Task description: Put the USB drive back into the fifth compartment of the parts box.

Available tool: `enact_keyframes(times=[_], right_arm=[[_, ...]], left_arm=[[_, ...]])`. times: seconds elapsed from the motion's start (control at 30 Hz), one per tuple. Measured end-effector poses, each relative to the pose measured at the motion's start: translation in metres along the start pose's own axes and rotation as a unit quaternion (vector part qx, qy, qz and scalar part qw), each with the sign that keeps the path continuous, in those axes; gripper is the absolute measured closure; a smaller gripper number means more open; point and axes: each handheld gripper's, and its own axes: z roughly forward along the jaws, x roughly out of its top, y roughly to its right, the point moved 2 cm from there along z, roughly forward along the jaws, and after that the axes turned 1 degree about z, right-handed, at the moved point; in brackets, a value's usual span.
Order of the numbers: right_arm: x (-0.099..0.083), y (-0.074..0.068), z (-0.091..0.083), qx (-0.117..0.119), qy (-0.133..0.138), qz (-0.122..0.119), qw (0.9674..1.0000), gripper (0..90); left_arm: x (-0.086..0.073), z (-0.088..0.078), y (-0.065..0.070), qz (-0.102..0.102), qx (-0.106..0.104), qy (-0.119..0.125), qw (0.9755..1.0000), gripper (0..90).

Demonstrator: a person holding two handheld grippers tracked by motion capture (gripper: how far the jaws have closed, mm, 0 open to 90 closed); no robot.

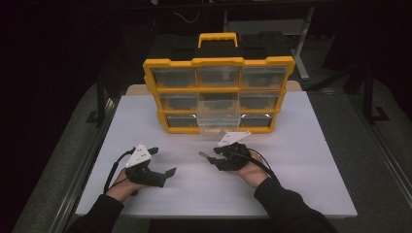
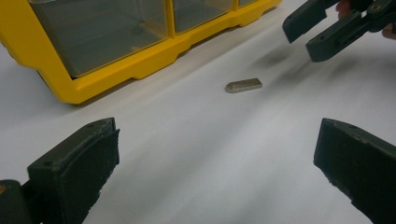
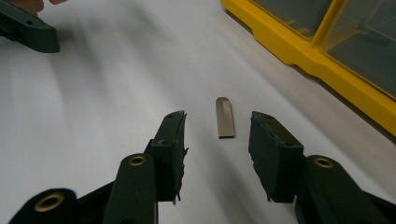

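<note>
Two black fingers of the right gripper (image 3: pixel 217 156) stand nearest in the right gripper view, with a narrow gap between them and nothing pressed by them. Just beyond their tips, in line with this gap, lies a small metal piece (image 3: pixel 225 117) flat on the white desk (image 3: pixel 102 93); it is a short flat bar with one slanted end, and the fingers do not touch it. In the high view the same piece (image 1: pixel 204 155) lies just beside the tips of the right gripper (image 1: pixel 216 156), in front of the yellow drawer cabinet (image 1: pixel 218 62), which stands upright at the back part of the desk (its clear drawers are too dim to see inside). One drawer in the bottom row seems pulled out a little toward the person.

The left gripper (image 2: pixel 217 163) has its fingers wide apart and empty, and it points toward the metal piece (image 2: pixel 243 85), which lies well ahead of it on the desk. In the high view the left gripper (image 1: pixel 163 162) is held low over the desk, apart from the right one.
</note>
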Motion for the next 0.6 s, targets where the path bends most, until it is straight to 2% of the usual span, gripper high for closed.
enact_keyframes(times=[0.6], right_arm=[[0.004, -0.002, 0.034, -0.014, -0.012, -0.017, 0.9997, 63.7]], left_arm=[[0.000, -0.001, 0.000, -0.005, -0.002, 0.002, 1.0000, 0.0]])
